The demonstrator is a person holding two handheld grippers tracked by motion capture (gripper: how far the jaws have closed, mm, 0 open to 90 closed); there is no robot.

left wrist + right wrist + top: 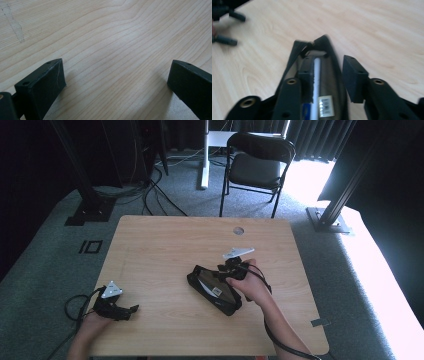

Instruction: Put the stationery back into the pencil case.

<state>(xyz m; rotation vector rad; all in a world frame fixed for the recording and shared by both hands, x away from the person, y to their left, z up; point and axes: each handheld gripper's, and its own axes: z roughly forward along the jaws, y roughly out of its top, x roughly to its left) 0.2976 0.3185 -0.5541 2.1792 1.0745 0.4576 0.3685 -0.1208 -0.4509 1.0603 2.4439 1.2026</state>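
We see the black pouch (214, 289) lying open toward the table's (160, 245) right edge. Our right gripper (226, 268) straddles its rim, jaws parted, gripping nothing. Our left gripper (131, 310), near the front left corner, stands wide.

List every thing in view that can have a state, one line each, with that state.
Pencil case: lying flat on the table, unzipped and open.
White pen: lying inside the open case.
Right gripper: partly open, one jaw inside the case, the other outside its wall, not clamped.
Left gripper: open wide, nothing between the jaws, low over bare wood.
Folding chair: unfolded, upright, unoccupied.
Table: level.
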